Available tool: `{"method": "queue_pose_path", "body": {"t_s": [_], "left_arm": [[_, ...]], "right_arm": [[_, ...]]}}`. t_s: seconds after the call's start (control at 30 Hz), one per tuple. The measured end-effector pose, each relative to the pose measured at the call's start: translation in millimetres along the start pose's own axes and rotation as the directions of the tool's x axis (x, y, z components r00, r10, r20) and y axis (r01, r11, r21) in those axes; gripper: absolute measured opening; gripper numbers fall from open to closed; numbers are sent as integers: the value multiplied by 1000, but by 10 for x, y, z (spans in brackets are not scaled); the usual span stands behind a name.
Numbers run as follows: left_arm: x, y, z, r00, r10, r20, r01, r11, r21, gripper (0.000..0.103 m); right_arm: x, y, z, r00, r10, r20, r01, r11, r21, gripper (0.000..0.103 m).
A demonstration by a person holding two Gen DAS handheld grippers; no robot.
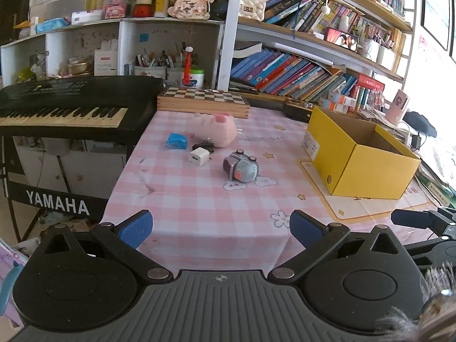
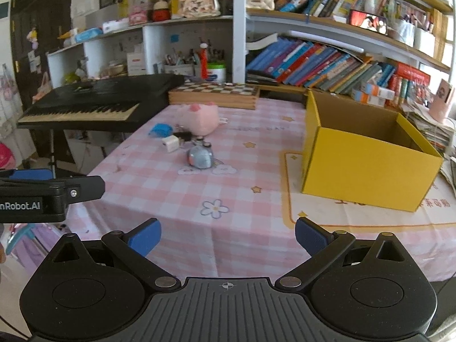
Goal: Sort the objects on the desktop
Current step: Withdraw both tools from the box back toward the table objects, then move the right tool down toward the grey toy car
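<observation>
On the pink checked tablecloth (image 1: 199, 199) lie a pink plush pig (image 1: 218, 128), a blue crumpled item (image 1: 175, 140), a black binder clip (image 1: 203, 146), a white charger cube (image 1: 198, 157) and a grey toy robot (image 1: 241, 168). An open yellow cardboard box (image 1: 362, 156) stands to their right. My left gripper (image 1: 221, 229) hovers open at the table's near edge, well short of the objects. In the right wrist view the same pig (image 2: 201, 116), charger (image 2: 171, 144), toy robot (image 2: 201, 156) and box (image 2: 367, 154) appear. My right gripper (image 2: 228, 238) is open and holds nothing.
A black Yamaha keyboard (image 1: 65, 105) on a stand borders the table's left side. A wooden chessboard box (image 1: 203, 101) lies at the back. Crowded bookshelves (image 1: 313, 77) rise behind. The left gripper's side (image 2: 48, 193) shows at the right view's left edge.
</observation>
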State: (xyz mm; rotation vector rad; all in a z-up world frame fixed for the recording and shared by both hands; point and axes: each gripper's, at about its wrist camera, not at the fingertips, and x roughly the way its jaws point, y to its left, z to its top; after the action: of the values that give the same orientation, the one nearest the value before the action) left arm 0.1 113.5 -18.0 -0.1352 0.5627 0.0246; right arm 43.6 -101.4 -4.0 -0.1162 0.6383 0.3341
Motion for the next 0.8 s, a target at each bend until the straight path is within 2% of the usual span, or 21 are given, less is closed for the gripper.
{"method": "queue_pose_path", "body": {"t_s": [0.43, 0.8], "left_arm": [[42, 15, 27, 1000, -15, -7, 15, 1000, -9, 103], [226, 0, 74, 999, -24, -26, 24, 1000, -16, 103]], "right_arm": [[18, 71, 58, 1000, 8, -6, -9, 1000, -24, 101], [213, 41, 147, 999, 37, -26, -38, 998, -54, 100]]}}
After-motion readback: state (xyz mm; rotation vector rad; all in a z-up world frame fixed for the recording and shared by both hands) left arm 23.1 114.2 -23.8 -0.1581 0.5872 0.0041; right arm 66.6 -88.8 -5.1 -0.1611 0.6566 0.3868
